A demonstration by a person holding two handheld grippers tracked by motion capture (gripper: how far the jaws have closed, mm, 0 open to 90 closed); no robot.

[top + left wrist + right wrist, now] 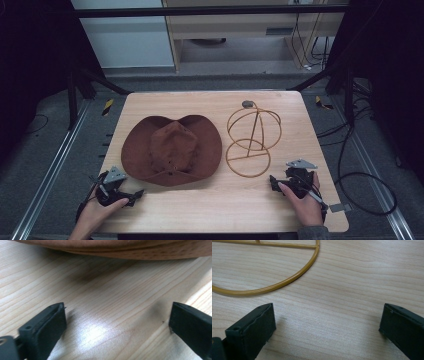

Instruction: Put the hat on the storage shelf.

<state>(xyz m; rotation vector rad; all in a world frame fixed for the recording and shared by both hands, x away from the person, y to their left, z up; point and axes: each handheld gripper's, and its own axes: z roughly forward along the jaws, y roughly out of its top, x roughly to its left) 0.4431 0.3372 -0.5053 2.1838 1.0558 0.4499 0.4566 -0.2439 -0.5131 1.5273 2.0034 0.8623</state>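
A brown hat lies left of centre on the wooden table, beside a gold wire stand to its right. The left gripper rests near the hat's front brim, jaws spread wide and empty. The right gripper sits just beside the stand's ring, jaws likewise wide apart, holding nothing.

Brown felt hat in front of me, crown up, wide brim flat on the wood table, left of centre. Gold wire hat stand upright just beside its right, ring base flat.
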